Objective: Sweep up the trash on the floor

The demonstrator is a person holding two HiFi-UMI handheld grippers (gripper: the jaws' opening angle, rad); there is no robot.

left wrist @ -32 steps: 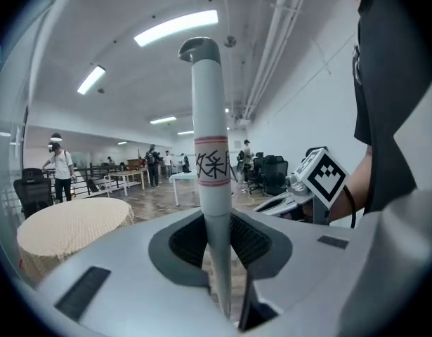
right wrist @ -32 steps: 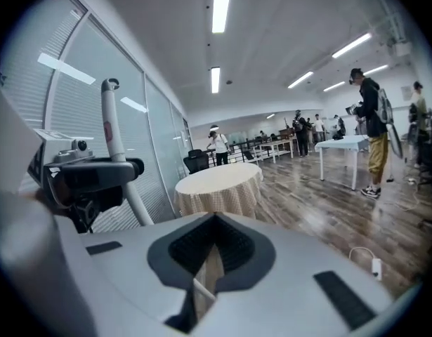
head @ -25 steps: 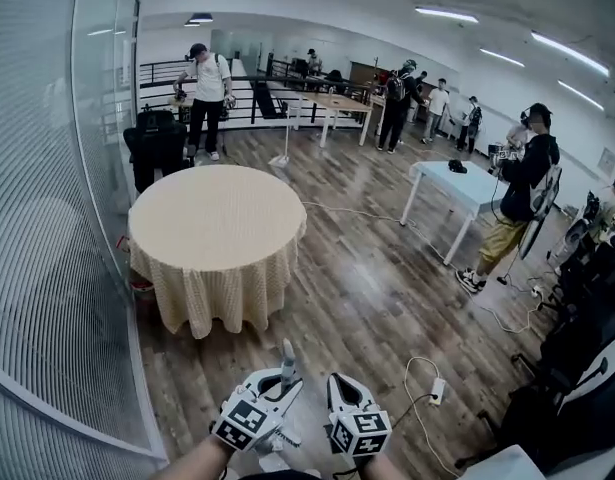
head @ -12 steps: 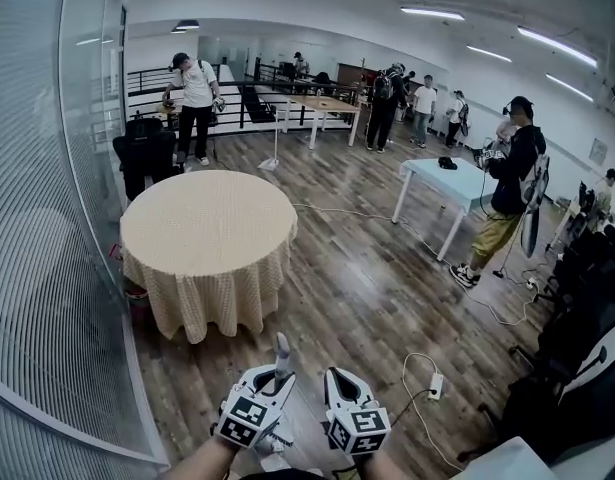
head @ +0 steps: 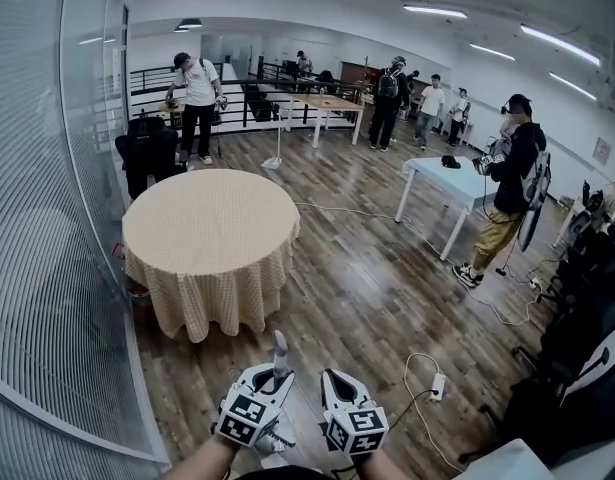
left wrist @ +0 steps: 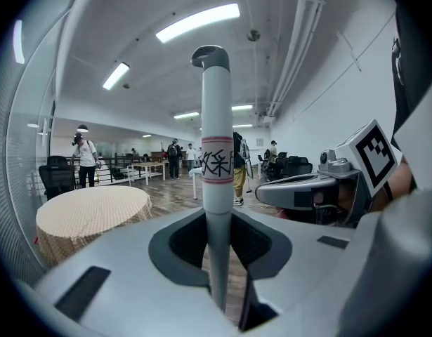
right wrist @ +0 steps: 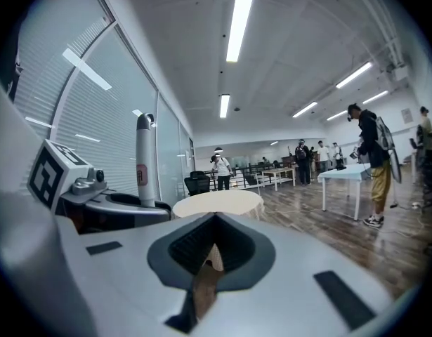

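The left gripper [left wrist: 217, 258] is clenched on a pale grey cylindrical plastic broom handle [left wrist: 217, 146], which stands upright between its jaws and bears a red-edged white label. The right gripper [right wrist: 205, 272] sits just beside it, jaws drawn together with nothing between them. Both hang low over the brown wood-plank floor [head: 367, 298], near a round table draped in beige checked cloth [head: 212, 218].
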